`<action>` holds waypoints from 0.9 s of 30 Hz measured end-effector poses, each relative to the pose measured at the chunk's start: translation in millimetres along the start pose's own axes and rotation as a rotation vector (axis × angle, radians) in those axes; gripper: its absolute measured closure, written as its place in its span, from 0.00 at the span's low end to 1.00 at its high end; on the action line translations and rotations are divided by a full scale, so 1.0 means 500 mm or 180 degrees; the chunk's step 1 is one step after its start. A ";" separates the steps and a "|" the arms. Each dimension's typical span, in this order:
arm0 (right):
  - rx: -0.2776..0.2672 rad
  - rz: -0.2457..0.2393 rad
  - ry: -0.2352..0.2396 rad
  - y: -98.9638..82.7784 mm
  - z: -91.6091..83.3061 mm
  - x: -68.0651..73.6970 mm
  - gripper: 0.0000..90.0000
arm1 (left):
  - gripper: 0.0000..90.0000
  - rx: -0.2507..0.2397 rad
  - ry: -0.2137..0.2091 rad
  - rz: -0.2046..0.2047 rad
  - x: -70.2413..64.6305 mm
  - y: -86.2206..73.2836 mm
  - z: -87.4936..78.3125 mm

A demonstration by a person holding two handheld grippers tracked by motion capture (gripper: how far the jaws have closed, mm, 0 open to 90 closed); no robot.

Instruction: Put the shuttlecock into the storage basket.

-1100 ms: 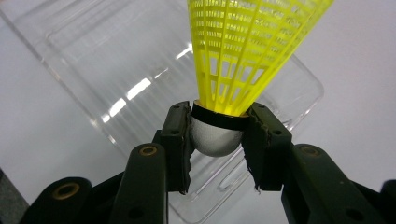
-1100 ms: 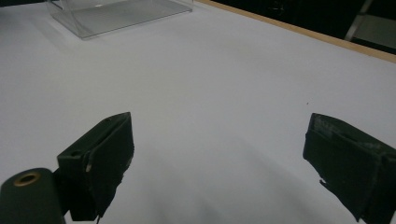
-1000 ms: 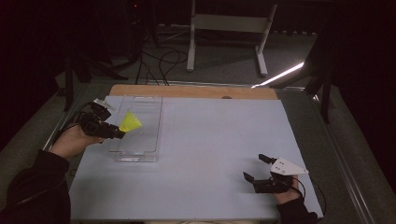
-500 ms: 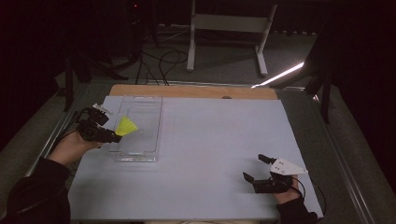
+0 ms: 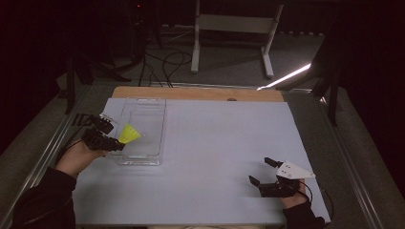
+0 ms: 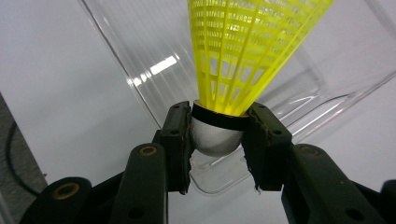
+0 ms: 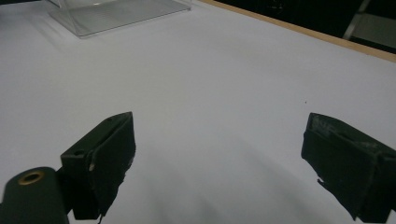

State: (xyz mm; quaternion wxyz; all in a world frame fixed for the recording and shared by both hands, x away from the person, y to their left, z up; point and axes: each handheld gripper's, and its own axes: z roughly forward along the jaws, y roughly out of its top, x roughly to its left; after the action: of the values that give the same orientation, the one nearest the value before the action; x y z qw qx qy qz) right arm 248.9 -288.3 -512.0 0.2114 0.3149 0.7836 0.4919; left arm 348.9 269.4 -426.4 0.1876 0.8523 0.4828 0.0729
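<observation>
A yellow plastic shuttlecock (image 5: 129,133) with a white cork base (image 6: 216,136) hangs over the left edge of a clear plastic tray (image 5: 143,109). My left gripper (image 5: 114,142) is shut on its base, one jaw on each side, and the skirt points out over the tray (image 6: 327,100). At the table's near right my right gripper (image 5: 259,172) rests low over the white surface, open with nothing between its jaws. Its wide-spread black fingers (image 7: 100,158) frame bare table in the right gripper view.
The white table cover (image 5: 219,143) ends in a wooden strip (image 5: 200,93) at the far edge. Metal rails run along both sides. Beyond the table stand a white frame (image 5: 234,28) and cables on a dark floor. The tray's corner (image 7: 112,14) lies far ahead of the right gripper.
My left gripper has shifted slightly toward the near side and left with the shuttlecock, still at the tray's left edge. The right gripper has stayed in place.
</observation>
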 end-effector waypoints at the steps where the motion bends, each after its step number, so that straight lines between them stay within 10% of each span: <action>1: 0.0000 0.0000 0.0000 0.000 0.000 0.000 0.11 | 0.71 0.0000 0.0000 0.0000 0.000 0.000 0.000; 27: 0.0009 0.0013 -0.0005 0.000 0.000 -0.001 0.11 | 0.57 0.0094 -0.0074 -0.0185 0.001 0.019 0.017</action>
State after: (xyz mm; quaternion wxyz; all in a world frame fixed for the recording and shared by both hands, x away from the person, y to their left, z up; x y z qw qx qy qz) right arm 249.1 -288.8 -512.2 0.2106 0.3173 0.7835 0.4910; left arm 359.3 263.2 -430.4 0.1827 0.8413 0.5063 0.0505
